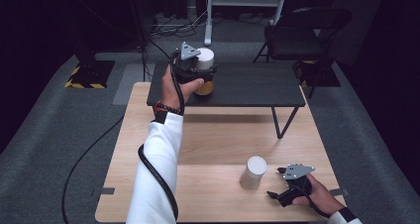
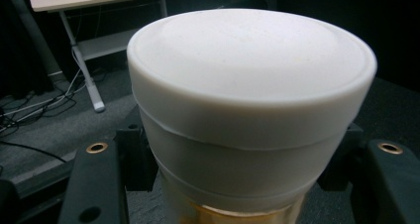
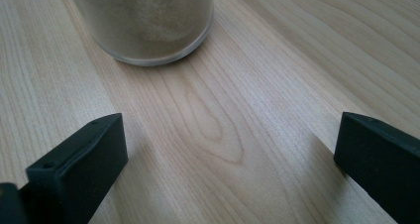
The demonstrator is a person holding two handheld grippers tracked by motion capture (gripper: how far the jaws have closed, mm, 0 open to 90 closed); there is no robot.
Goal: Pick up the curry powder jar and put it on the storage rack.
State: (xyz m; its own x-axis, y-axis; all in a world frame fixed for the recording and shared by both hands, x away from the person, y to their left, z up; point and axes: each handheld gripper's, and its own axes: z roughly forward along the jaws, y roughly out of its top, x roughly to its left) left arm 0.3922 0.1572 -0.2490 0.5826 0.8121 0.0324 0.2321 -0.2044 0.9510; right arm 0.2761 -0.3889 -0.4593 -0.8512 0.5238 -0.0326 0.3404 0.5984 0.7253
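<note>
The left tool [image 1: 198, 73] was clenched on a jar with a white lid [image 1: 204, 71], gripping its body just below the lid, one jaw on each side as the left gripper view showed [image 2: 247, 110]. The jar stood upright in the grip, its long axis vertical, amber contents visible at the bottom. It was held over the near left part of the dark shelf [image 1: 247, 87] that stands raised along the far side of the bench [image 1: 208, 149]. Whether its base touched the shelf or hung just above it could not be told.

The coming move probably turned on that small vertical relation: the shelf top lay directly beneath the jar, so the way on was straight down. The shelf's near edge and left end were both close to the jar, so a set-down there left little margin toward the person; the shelf surface to the right and farther back was bare and gave more room.

The right tool [image 1: 280, 192] rested on the bench near its front right corner, jaws spread wide and holding nothing. A second jar [image 1: 253, 172] stood upright just ahead of it and to its left, its base apart from the jaw tips in the right gripper view [image 3: 148, 26]. The right hand was far nearer to that jar than the left.
</note>
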